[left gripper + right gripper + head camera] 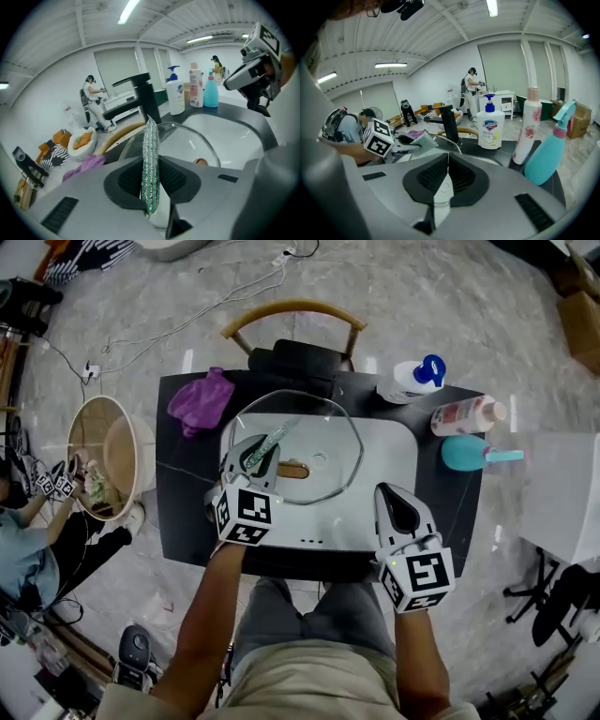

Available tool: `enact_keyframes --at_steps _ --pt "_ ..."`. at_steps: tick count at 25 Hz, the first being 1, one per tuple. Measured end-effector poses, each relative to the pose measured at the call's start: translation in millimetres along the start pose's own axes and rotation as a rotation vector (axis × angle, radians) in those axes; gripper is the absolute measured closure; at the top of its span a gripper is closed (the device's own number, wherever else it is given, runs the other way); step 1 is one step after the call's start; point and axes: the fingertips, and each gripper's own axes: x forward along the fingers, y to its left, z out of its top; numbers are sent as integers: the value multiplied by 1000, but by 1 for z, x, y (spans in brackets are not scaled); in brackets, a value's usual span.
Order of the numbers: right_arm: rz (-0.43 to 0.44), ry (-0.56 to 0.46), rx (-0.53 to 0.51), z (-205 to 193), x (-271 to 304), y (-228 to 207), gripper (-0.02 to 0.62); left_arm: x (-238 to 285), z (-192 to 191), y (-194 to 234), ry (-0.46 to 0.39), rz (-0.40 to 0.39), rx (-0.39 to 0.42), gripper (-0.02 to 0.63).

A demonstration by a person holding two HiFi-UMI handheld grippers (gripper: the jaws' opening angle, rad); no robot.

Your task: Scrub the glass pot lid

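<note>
The glass pot lid (323,432) lies in the white sink (389,460), with its wooden knob (292,470) showing through the glass. My left gripper (260,452) is at the lid's left edge, shut on a silver-green scrub pad (274,440). In the left gripper view the scrub pad (151,159) stands upright between the jaws, with the lid (192,140) just beyond. My right gripper (396,501) hovers at the sink's front right, apart from the lid. Its jaws are shut with nothing between them, as the right gripper view (446,164) shows.
A black faucet (300,360) stands behind the sink. On the counter's right are a white soap pump bottle (412,379), a pink bottle (466,415) and a teal spray bottle (467,453). A purple cloth (200,401) lies at back left. A bin (103,457) stands left of the counter.
</note>
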Motion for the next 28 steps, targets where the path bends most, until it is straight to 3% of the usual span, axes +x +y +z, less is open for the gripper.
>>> enact_keyframes --at_steps 4,8,11,20,28 --pt "32 7 -22 1 7 20 571 -21 -47 52 69 107 -78 520" --pt "53 16 -41 0 13 33 571 -32 -69 58 97 130 -109 520" --pt "63 17 -48 0 15 39 571 -33 -72 44 97 106 -120 520" --pt "62 17 -39 -5 11 36 571 -30 -95 -22 131 -41 -287 520" --pt "46 20 -15 -16 4 23 571 -31 -114 -65 197 -108 -348 518"
